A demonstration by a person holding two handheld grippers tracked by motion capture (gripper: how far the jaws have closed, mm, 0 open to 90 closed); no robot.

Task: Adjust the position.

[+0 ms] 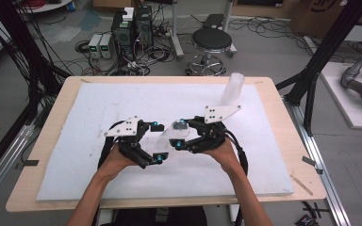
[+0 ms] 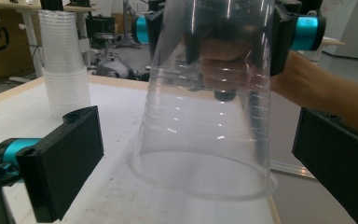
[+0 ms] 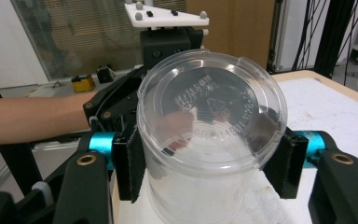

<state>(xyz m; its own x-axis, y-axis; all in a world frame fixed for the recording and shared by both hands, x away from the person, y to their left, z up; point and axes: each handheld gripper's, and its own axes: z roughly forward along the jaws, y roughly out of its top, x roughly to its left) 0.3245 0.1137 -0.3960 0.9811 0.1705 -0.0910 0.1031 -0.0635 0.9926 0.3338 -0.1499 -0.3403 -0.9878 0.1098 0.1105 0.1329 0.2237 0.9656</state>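
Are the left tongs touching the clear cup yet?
Apart. In the left gripper view, the left tongs stand wide open with bare table between each jaw and the clear cup, which the right tongs clamp.

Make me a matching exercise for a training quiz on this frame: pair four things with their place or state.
Things:
1. clear cup
2. stack of cups
3. left gripper
4. stool

States:
A. open beside the cup
B. on the floor beyond the table
C. upside down, held by the right gripper
D. upright near the table's far edge

Pairs: 1-C, 2-D, 3-A, 4-B
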